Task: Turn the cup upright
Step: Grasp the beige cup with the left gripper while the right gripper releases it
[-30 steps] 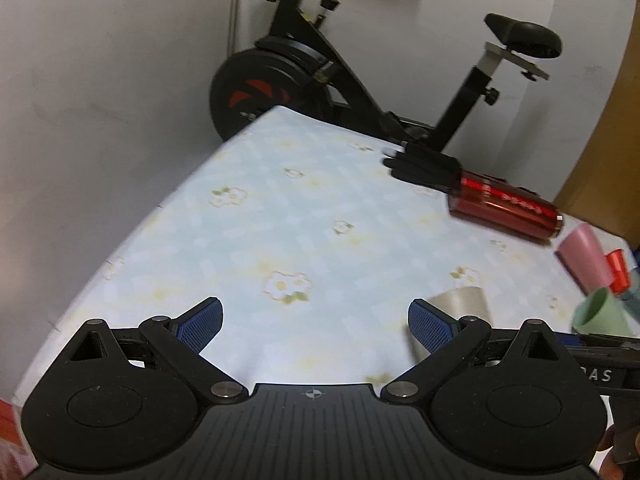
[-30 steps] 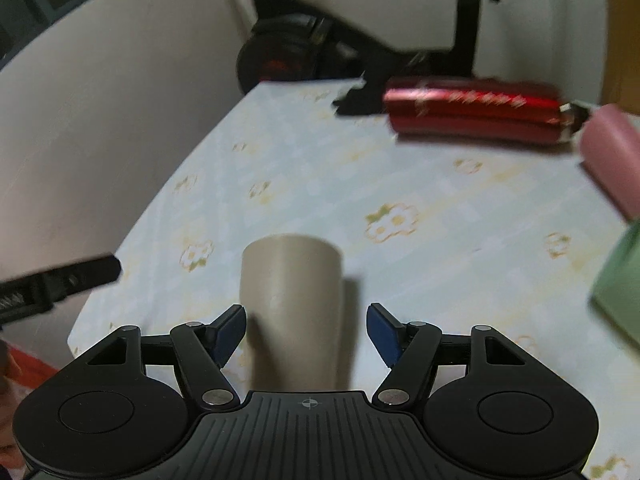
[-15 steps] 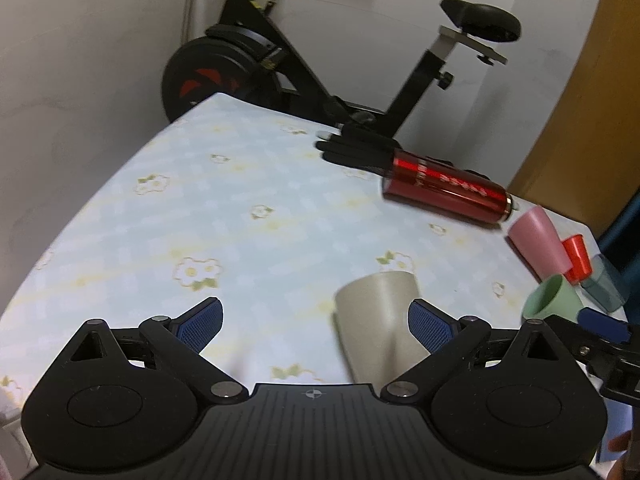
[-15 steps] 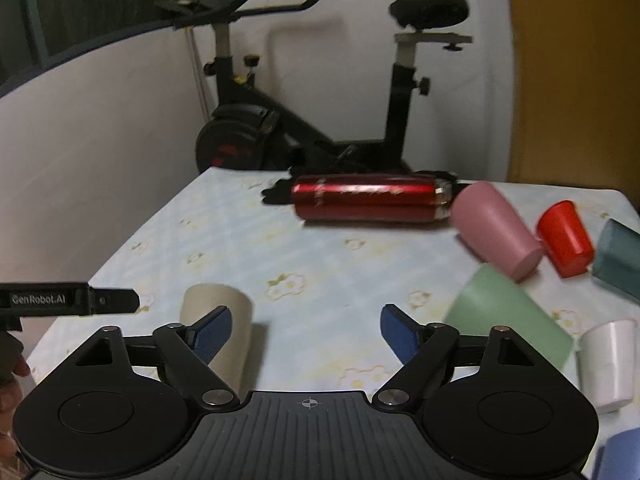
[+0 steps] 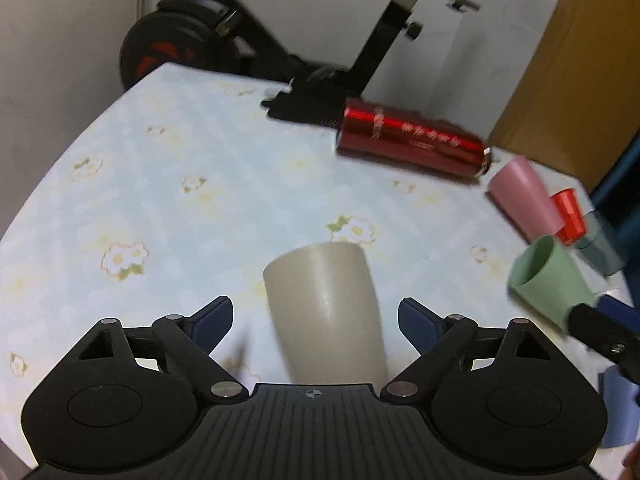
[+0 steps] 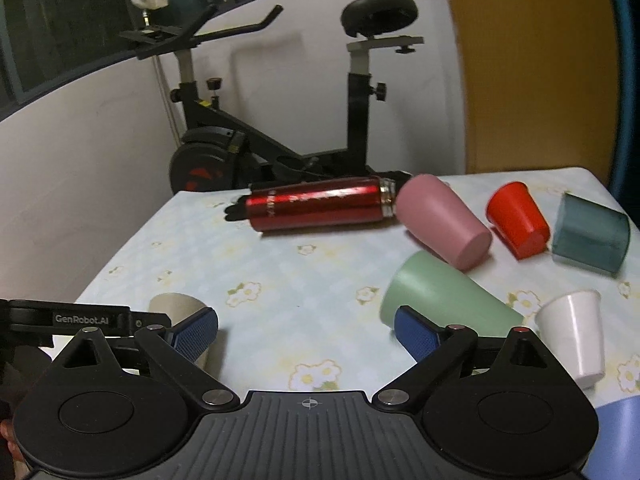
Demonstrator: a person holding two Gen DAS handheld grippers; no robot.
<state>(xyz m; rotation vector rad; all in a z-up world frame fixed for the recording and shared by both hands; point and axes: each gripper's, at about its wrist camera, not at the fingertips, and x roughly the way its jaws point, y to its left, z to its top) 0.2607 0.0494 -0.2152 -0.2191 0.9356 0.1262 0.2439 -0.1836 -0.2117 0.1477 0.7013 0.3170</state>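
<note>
1. My left gripper (image 5: 316,316) has its jaws spread wide, and the beige cup (image 5: 326,312) stands between them, clear of both blue pads (image 5: 212,318).
2. That cup sits mouth-down on the near left part of the table (image 5: 200,152), closed base up and leaning a little to the left in my left wrist view.
3. My right gripper (image 6: 306,332) is also spread apart with nothing between its pads; below the gap I see only the flowered tablecloth.
4. In the right wrist view the beige cup (image 6: 176,306) shows at the near left, partly hidden behind my left gripper's finger (image 6: 68,318) and my right gripper's left pad.
5. A green cup (image 6: 440,296) lies on its side just behind my right pad.
6. Farther right lie a pink cup (image 6: 444,222), a red cup (image 6: 518,220) and a teal cup (image 6: 590,232), all tipped over.
7. A white cup (image 6: 572,336) stands upside down at the near right.
8. A red flask (image 6: 320,208) lies on its side at the far edge, with an exercise bike (image 6: 280,120) behind the table.
</note>
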